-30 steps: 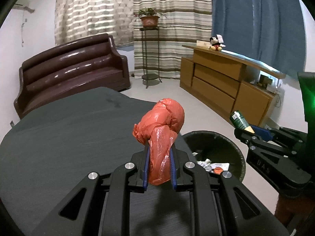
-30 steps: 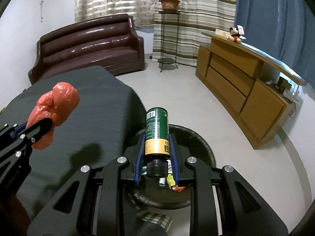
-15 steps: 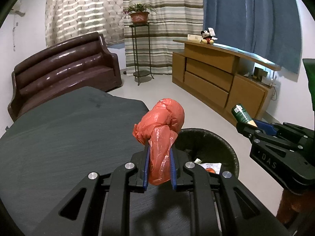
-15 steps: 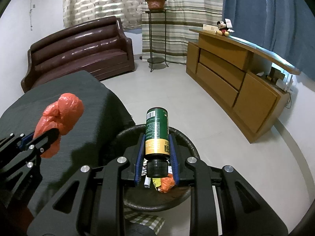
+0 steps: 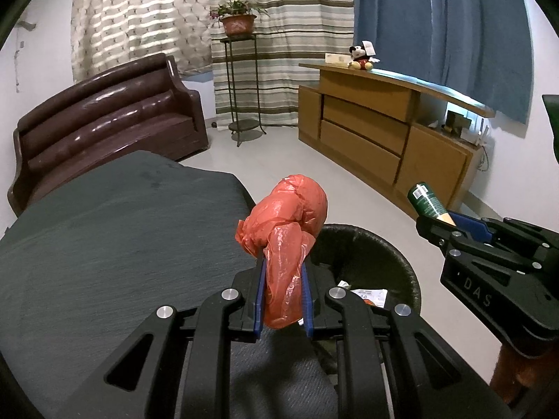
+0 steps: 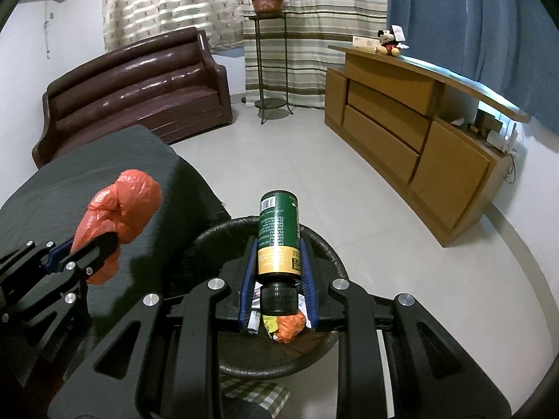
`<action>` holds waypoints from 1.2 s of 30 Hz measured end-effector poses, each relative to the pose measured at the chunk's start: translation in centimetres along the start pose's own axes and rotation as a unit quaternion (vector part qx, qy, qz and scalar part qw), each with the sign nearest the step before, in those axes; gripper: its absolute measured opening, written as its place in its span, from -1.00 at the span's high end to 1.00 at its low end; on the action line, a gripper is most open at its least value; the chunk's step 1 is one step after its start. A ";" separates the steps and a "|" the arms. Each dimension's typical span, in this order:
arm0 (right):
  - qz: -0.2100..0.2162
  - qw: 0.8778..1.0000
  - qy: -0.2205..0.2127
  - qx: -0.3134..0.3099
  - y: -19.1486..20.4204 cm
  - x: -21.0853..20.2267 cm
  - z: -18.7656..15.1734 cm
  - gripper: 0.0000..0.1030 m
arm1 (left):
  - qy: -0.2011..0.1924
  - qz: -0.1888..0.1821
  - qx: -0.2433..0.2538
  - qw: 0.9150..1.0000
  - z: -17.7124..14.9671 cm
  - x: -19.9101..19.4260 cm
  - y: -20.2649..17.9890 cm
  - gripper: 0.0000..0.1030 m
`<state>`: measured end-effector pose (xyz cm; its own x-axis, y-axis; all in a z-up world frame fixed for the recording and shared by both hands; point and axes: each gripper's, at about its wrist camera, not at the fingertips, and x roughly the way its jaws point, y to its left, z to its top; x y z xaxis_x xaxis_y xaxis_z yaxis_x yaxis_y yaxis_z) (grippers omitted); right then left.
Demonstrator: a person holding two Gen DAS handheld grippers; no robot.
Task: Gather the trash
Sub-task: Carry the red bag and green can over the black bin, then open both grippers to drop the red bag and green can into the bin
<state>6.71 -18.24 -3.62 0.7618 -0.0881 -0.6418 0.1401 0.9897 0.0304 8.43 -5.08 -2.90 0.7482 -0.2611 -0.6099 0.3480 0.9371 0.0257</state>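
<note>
Left gripper (image 5: 281, 281) pinches a red plastic bag (image 5: 291, 223) beside the bin (image 5: 401, 265). Right gripper (image 6: 278, 272) clamps a green bottle (image 6: 279, 234) above the bin's litter (image 6: 286, 326).

Black left gripper (image 5: 281, 281), blue pads (image 5: 259, 293), silver screws (image 5: 232, 293)

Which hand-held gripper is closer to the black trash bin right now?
Right. The right hand-held gripper, clamping the green bottle, hangs directly over the black trash bin. The left hand-held gripper, holding the orange plastic bag, is beside the rim, above the table edge.
</note>
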 end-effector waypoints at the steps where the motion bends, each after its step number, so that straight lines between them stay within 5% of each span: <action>1: 0.000 1.000 0.001 0.001 -0.1 0.1 0.0 0.55 | 0.001 0.000 0.000 1.000 0.0 0.1 0.0 0.66; 16: -0.008 1.000 0.013 0.023 -1.4 1.8 -0.4 0.55 | 0.022 -0.001 0.006 1.000 0.3 2.3 -0.4 0.66; 19: -0.009 0.999 0.014 0.031 -1.7 2.1 -0.4 0.53 | 0.028 0.003 0.002 1.000 0.2 2.7 -0.4 0.59; 23: -0.009 0.999 0.019 0.039 -2.1 2.5 -0.6 0.49 | 0.029 0.005 -0.006 1.000 0.5 3.0 -0.5 0.23; 29: -0.013 0.999 0.017 0.046 -2.3 2.6 -0.6 0.31 | 0.031 0.006 -0.003 0.999 0.4 3.0 -0.5 0.09; 36: -0.023 0.998 0.008 0.053 -2.6 2.3 -0.6 -0.07 | 0.024 0.011 -0.009 1.000 0.5 2.7 -0.4 -0.15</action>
<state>7.72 -20.93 -5.61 0.7421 -0.1313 -0.6573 0.2427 0.9667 0.0808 10.58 -6.25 -4.19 0.7274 -0.2283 -0.6471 0.3211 0.9467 0.0269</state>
